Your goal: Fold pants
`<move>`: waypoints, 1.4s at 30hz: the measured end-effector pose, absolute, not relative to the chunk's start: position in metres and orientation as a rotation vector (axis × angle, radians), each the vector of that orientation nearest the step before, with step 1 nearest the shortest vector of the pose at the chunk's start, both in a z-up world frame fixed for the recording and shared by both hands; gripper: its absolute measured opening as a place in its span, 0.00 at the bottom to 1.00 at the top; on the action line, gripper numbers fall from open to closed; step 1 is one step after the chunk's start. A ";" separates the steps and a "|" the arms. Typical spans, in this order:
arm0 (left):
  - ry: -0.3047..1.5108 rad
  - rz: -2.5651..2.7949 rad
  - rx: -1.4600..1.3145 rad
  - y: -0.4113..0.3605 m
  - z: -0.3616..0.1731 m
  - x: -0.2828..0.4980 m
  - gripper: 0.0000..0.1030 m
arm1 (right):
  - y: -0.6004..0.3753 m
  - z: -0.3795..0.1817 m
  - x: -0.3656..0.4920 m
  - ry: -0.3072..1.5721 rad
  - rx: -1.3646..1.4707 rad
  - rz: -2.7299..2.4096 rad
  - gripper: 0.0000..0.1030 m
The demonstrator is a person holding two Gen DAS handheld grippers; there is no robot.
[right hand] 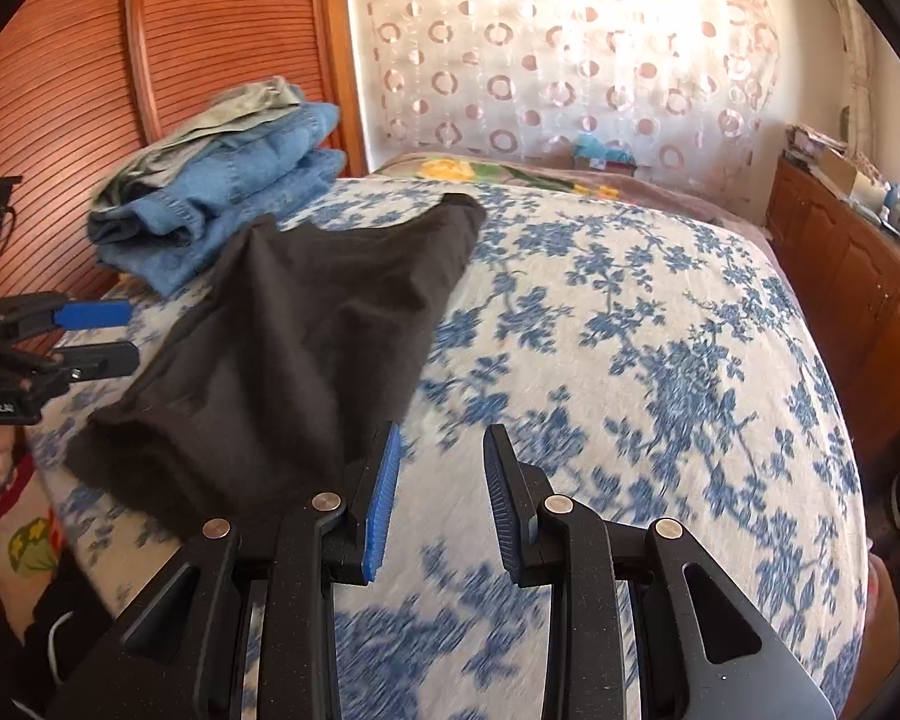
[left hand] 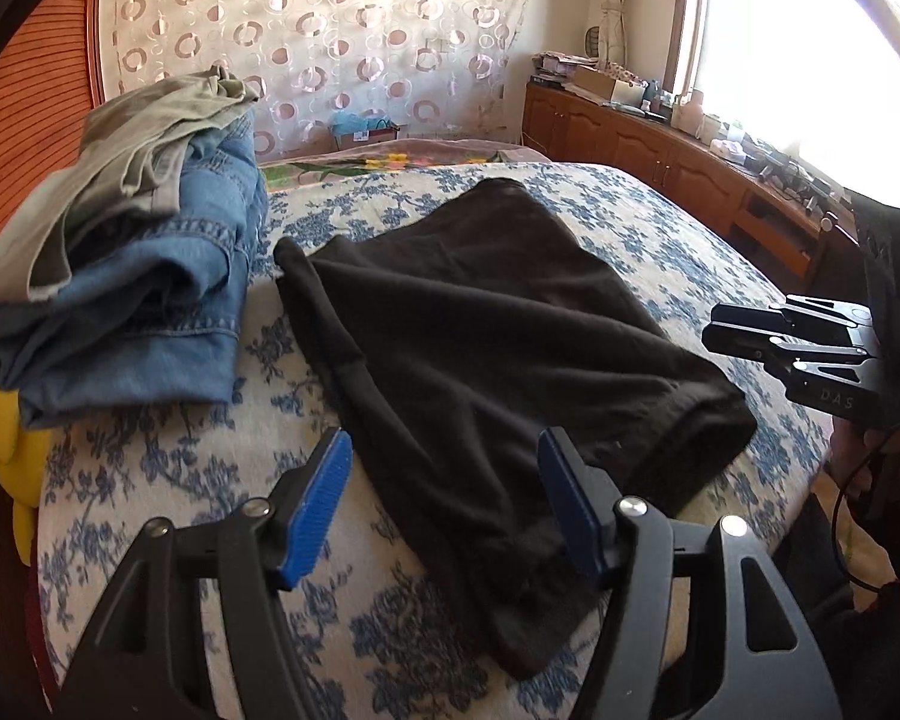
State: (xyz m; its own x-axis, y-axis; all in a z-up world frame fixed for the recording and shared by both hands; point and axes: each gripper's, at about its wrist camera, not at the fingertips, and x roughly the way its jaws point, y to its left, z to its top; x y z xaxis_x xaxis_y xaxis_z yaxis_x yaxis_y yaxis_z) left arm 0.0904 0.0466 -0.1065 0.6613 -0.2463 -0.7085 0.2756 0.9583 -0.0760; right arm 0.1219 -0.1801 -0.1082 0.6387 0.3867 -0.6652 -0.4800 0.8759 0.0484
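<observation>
Black pants (left hand: 480,336) lie folded on the floral bed (right hand: 630,330). The left gripper (left hand: 444,474) hovers over their near end, fingers apart and empty. The right gripper (right hand: 441,468) sits just right of them, also spread.

Pants (left hand: 498,336): black, soft matte fabric, folded into a long flat panel, lying on the blue-flowered bedspread (left hand: 660,240). Surface loosely wrinkled; a rolled seam runs along one long edge. Near end lies between and just ahead of the left gripper (left hand: 444,474) fingers; far end reaches away toward the bed's middle. From the right gripper (right hand: 441,456), the pants (right hand: 306,324) lie ahead and to its left, near corner just beside its left finger.
</observation>
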 end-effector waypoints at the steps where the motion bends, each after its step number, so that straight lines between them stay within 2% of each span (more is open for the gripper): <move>1: 0.798 -0.298 0.037 0.047 -0.107 0.087 0.62 | -0.179 -0.107 0.117 0.723 -0.140 0.504 0.27; 4: 0.799 -0.296 0.027 0.048 -0.108 0.075 0.62 | -0.176 -0.103 0.102 0.718 -0.142 0.522 0.28; 6: 0.799 -0.302 0.025 0.048 -0.108 0.069 0.62 | -0.172 -0.102 0.094 0.714 -0.155 0.530 0.33; 14: 0.796 -0.293 0.019 0.047 -0.114 0.053 0.62 | -0.161 -0.100 0.080 0.716 -0.182 0.549 0.36; 18: 0.796 -0.280 0.024 0.046 -0.117 0.054 0.50 | -0.157 -0.102 0.077 0.719 -0.195 0.554 0.36; 19: 0.794 -0.283 0.030 0.045 -0.118 0.055 0.43 | -0.156 -0.103 0.078 0.721 -0.194 0.554 0.36; 24: 0.797 -0.297 0.062 0.041 -0.118 0.059 0.32 | -0.153 -0.109 0.082 0.737 -0.198 0.553 0.36; 33: 0.828 -0.280 0.067 0.040 -0.128 0.066 0.31 | -0.149 -0.114 0.084 0.747 -0.214 0.548 0.36; 35: 0.827 -0.285 0.060 0.040 -0.129 0.065 0.25 | -0.152 -0.114 0.088 0.747 -0.193 0.536 0.36; 37: 0.821 -0.290 0.054 0.040 -0.128 0.065 0.24 | -0.155 -0.112 0.089 0.734 -0.181 0.524 0.30; 39: 0.806 -0.300 0.051 0.040 -0.124 0.064 0.20 | -0.156 -0.109 0.089 0.728 -0.163 0.544 0.10; 42: 0.790 -0.307 0.042 0.040 -0.119 0.062 0.18 | -0.157 -0.106 0.087 0.730 -0.142 0.583 0.04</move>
State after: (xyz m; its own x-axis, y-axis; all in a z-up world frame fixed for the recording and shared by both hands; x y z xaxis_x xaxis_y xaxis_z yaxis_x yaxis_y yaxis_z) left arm 0.0617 0.0404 -0.1191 0.6618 -0.2555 -0.7048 0.2867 0.9549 -0.0770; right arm 0.0872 -0.1566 -0.1061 0.5952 0.4522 -0.6643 -0.5481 0.8330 0.0760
